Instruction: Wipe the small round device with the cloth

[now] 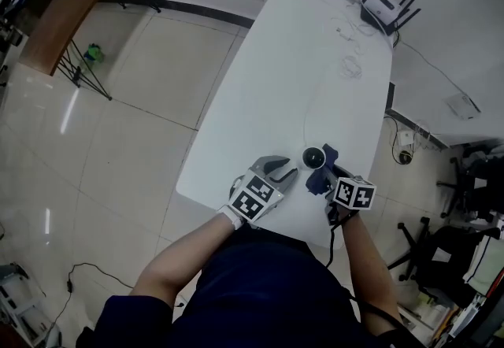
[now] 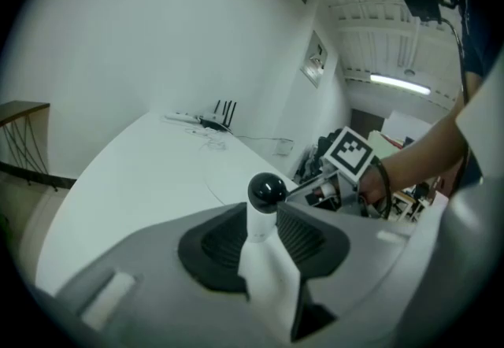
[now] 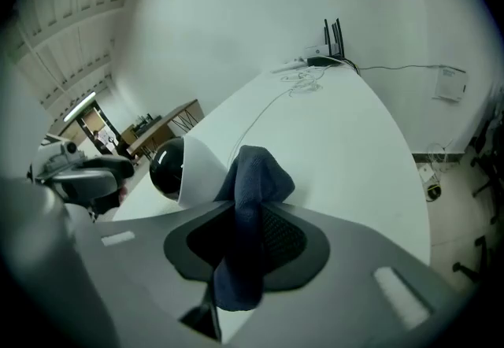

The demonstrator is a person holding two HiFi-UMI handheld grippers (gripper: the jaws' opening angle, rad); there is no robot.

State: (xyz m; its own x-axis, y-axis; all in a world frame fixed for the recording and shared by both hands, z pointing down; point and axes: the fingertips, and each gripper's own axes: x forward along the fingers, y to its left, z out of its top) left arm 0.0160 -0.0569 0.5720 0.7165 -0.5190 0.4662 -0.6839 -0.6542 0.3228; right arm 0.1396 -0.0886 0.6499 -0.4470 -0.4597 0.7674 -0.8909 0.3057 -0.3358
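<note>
Device [image 2: 260,248] lengthwise in left tool [image 1: 287,172]; black dome [image 2: 267,190] outermost

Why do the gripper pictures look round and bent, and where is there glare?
Gripper views: wide-angle lenses curve the table and blacken corners. Left gripper view: ceiling lamp glares. Right gripper view: the device has a black dome catching a highlight. Head view: floor reflects light streaks.
</note>
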